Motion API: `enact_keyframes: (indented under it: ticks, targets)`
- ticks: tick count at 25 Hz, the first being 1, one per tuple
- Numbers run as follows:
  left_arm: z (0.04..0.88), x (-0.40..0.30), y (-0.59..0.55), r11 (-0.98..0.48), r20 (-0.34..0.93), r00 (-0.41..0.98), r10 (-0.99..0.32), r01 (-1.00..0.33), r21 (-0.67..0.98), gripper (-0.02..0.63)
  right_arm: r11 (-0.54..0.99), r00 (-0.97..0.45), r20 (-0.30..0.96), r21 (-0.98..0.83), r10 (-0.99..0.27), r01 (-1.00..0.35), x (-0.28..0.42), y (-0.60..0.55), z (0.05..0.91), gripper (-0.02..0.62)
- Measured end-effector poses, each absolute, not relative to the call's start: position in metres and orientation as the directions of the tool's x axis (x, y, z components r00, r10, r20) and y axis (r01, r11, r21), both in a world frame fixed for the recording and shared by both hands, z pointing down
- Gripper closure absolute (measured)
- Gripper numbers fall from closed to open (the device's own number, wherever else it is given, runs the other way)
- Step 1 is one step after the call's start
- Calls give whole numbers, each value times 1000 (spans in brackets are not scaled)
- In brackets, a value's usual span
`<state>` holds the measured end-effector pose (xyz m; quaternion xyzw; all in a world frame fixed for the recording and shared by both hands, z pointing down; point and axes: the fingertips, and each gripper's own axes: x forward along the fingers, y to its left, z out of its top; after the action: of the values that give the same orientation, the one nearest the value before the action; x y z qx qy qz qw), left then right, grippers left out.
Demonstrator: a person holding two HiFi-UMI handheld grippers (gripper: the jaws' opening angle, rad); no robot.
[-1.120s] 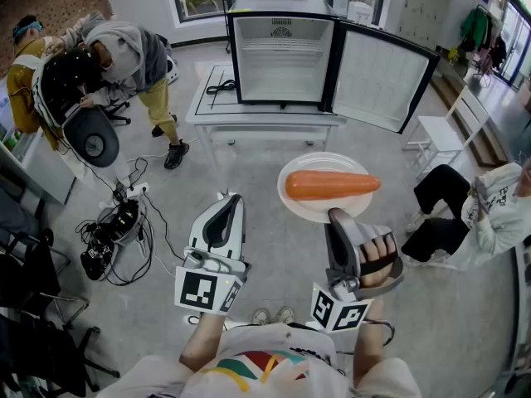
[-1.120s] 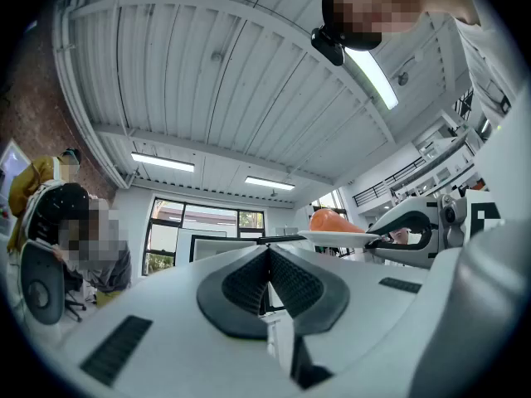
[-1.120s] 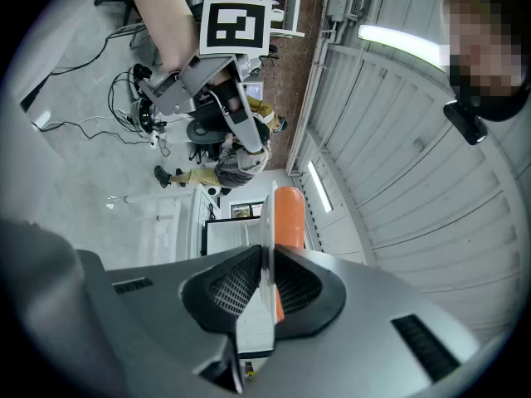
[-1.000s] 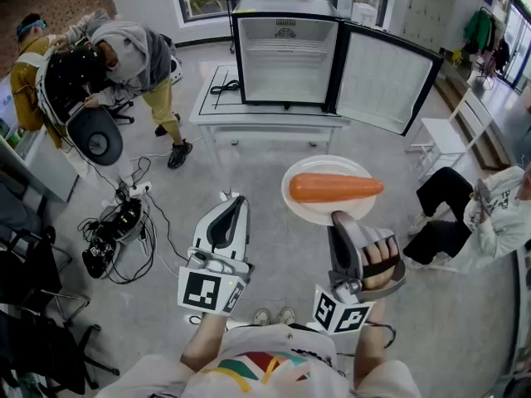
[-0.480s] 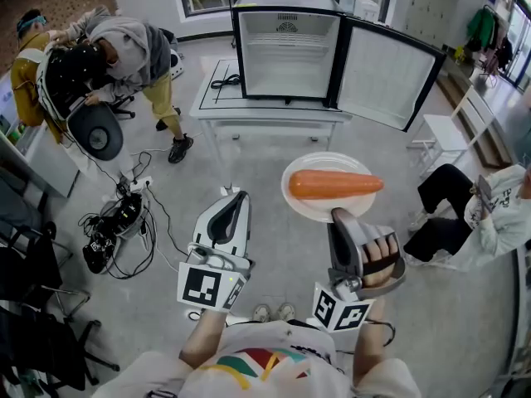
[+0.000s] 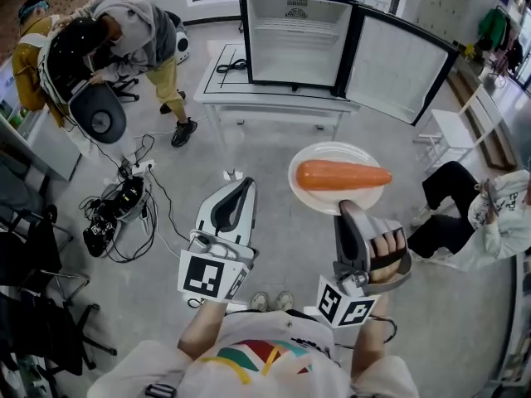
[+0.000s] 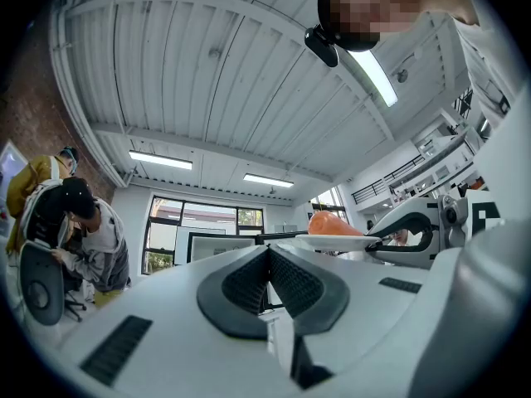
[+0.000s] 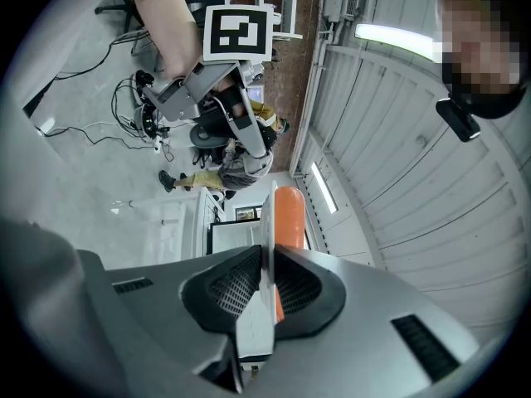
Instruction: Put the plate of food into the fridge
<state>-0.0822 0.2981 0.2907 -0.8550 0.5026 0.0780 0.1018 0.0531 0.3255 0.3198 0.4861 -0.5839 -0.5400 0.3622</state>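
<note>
A white plate [image 6: 317,196] with an orange carrot [image 6: 344,175] on it hangs level in front of me, held by its near rim. My right gripper [image 6: 348,209] is shut on that rim. In the right gripper view the plate [image 8: 267,214] shows edge-on between the pads, with the carrot [image 8: 290,212] on its right side. My left gripper [image 6: 242,184] floats to the plate's left, shut and empty, its pads touching [image 7: 268,274]. The plate [image 7: 332,241] and carrot [image 7: 328,223] also show in the left gripper view. Ahead stands the fridge [image 6: 296,31], its door [image 6: 400,58] swung wide to the right.
The fridge stands on a low white table [image 6: 270,99]. Two people [image 6: 116,36] bend over equipment at the far left, with cables [image 6: 116,218] on the floor below them. A seated person [image 6: 489,218] and a white chair [image 6: 448,135] are on the right.
The head view has shifted, so the fridge and table sit lower in the picture. Both grippers and the plate keep their pose.
</note>
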Motion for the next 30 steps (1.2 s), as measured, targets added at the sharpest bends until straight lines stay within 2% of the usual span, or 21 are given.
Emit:
enact_keyframes:
  ticks: [23, 30]
  targets:
    - [301, -62, 255, -423, -247, 432, -867, -902, -91, 601, -45, -325, -97, 985, -941, -166, 77, 273, 331, 554]
    - [304, -61, 211, -449, -239, 458, -856, -888, -94, 601, -60, -332, -113, 984, -937, -165, 68, 229, 328, 554]
